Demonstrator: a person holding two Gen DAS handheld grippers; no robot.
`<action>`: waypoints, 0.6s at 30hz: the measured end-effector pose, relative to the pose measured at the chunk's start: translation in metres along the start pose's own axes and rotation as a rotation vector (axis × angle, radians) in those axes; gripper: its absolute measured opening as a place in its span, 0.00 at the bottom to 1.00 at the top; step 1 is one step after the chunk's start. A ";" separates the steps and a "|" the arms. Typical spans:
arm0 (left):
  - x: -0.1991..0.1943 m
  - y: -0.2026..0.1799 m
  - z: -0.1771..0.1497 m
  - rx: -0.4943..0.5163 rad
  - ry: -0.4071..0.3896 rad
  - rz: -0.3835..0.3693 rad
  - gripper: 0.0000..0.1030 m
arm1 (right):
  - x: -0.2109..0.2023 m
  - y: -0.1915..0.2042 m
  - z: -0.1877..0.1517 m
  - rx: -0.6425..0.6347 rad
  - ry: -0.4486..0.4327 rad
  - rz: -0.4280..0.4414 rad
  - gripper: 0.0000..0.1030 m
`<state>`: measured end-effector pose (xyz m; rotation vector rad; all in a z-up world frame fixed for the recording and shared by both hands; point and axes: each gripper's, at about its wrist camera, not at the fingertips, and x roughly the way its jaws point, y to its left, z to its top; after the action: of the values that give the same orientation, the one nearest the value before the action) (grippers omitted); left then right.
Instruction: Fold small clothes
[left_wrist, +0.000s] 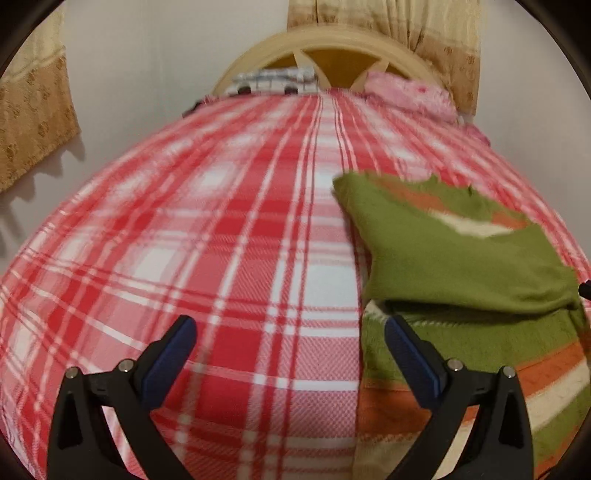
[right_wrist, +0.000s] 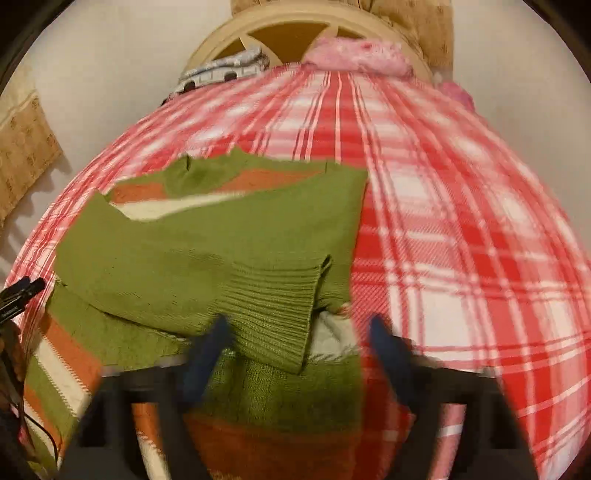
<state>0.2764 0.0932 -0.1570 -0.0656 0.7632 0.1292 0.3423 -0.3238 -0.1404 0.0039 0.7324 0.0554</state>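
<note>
The green sweater (right_wrist: 207, 251) lies on the bed, and it is already partly folded: a plain green sleeve is laid across the striped body, its ribbed cuff (right_wrist: 280, 314) pointing toward the right camera. Orange and cream stripes peek out above the sleeve and again below it, near the bottom edge of the picture. In the left wrist view the same sweater (left_wrist: 461, 258) sits off to the right side, the folded green layer on top and the striped hem spilling down beside the near finger.

Now the claws. The right gripper (right_wrist: 299, 350) hangs just over the cuff, its blue-padded fingers blurred and spread wide, one on each side of the ribbing; no cloth is pinched. The cuff lies flat between them, untouched as far as the blur lets me see. The left gripper (left_wrist: 291, 347) is spread wide too, with nothing between its fingers. Its right finger overlaps the sweater's edge in the picture; its left one is over bare blanket.

Under everything, the red and white plaid blanket (left_wrist: 221, 240) covers the bed. At the far end stand a cream headboard (left_wrist: 325, 48), a pink pillow (left_wrist: 406, 94) and a blue-and-white folded cloth (left_wrist: 273, 83). Patterned tan curtains (left_wrist: 33, 122) hang against the pale wall.
</note>
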 end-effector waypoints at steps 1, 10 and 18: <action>-0.005 0.002 0.005 -0.007 -0.025 0.005 1.00 | -0.006 0.001 0.002 -0.008 -0.017 -0.002 0.80; 0.053 -0.033 0.035 0.030 0.049 0.022 1.00 | 0.012 0.048 0.025 -0.036 -0.030 0.147 0.80; 0.069 -0.037 0.015 0.061 0.104 -0.002 1.00 | 0.037 0.063 0.002 -0.120 0.025 0.049 0.80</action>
<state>0.3411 0.0641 -0.1931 -0.0155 0.8703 0.1012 0.3681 -0.2586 -0.1626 -0.0934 0.7535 0.1468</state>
